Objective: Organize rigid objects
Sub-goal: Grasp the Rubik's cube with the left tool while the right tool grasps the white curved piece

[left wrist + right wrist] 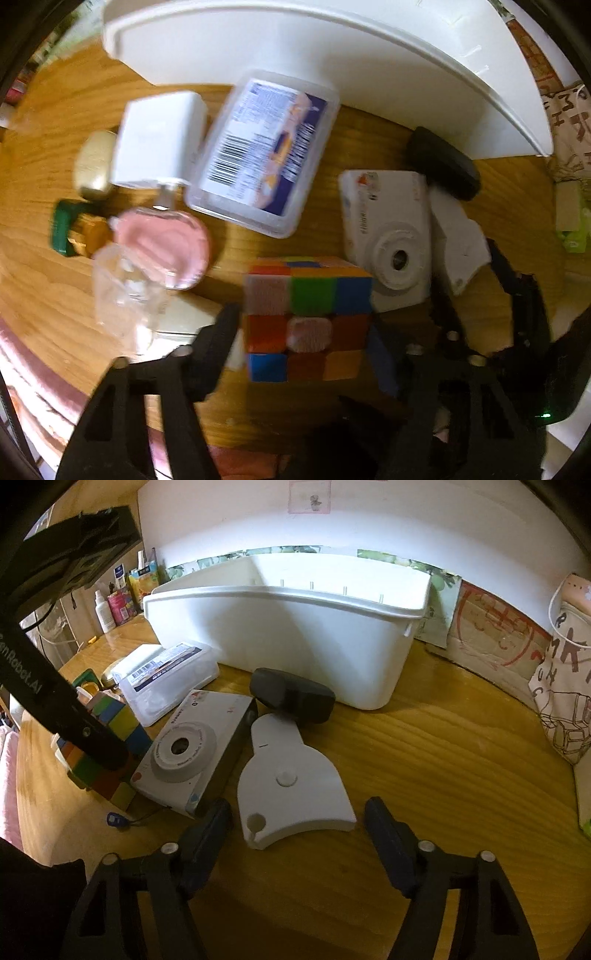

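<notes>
Left tool (303, 328) clamped on puzzle cube (306, 317); right tool (299, 827) apart, white flat piece (291, 775) between fingers.

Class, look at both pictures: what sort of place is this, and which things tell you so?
Probably a home desk or bedroom table: a wooden top cluttered with a cube, a toy camera, and a tote bag leaning by the wall.

The left gripper (306, 332) is matte black plastic: two slotted, triangular finger arms with pale round pins at the joints, and a blue pad at 3 o'clock. A small green light glows at 4 o'clock. The right gripper (299, 830) matches it, with dark navy pads. Seen from the right wrist view, the left gripper's black body at 10 o'clock carries white lettering ending "Robot.AI".
</notes>
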`<state>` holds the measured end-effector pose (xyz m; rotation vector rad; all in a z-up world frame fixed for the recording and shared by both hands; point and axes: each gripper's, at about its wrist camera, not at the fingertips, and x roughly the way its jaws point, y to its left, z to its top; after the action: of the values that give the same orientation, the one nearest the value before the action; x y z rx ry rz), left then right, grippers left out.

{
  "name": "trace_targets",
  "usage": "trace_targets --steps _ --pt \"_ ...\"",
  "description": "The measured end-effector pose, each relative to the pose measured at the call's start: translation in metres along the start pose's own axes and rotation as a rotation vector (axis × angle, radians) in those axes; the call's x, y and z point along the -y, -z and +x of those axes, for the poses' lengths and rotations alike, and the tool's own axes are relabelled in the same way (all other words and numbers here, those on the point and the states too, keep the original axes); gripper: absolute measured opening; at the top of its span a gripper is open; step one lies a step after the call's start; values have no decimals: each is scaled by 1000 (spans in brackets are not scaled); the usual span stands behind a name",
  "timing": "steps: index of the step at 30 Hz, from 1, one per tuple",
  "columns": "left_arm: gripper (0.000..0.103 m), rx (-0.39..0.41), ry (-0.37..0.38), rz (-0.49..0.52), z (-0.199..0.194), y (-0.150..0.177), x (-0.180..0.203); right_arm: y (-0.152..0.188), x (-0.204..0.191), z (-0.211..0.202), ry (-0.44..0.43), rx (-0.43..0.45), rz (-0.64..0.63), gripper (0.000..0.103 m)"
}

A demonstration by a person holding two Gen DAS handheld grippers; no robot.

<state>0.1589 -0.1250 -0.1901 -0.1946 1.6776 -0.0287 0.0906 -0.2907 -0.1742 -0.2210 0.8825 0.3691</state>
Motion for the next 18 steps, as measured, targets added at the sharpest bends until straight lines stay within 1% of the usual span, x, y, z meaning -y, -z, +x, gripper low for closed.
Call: trace_targets --steps 4,8,13,18 --pt "62 0 -7 4 1 -6 4 -2 -4 1 -2 3 -19 61" --pt "62 4 -1 7 0 -8 4 -4 -4 1 1 1 -19 60" --pt "62 10 2 18 -2 12 -1 -6 -5 1 -2 -19 -15 60" --pt "62 26 6 32 -6 23 3 -5 -7 -5 5 -21 -21 60"
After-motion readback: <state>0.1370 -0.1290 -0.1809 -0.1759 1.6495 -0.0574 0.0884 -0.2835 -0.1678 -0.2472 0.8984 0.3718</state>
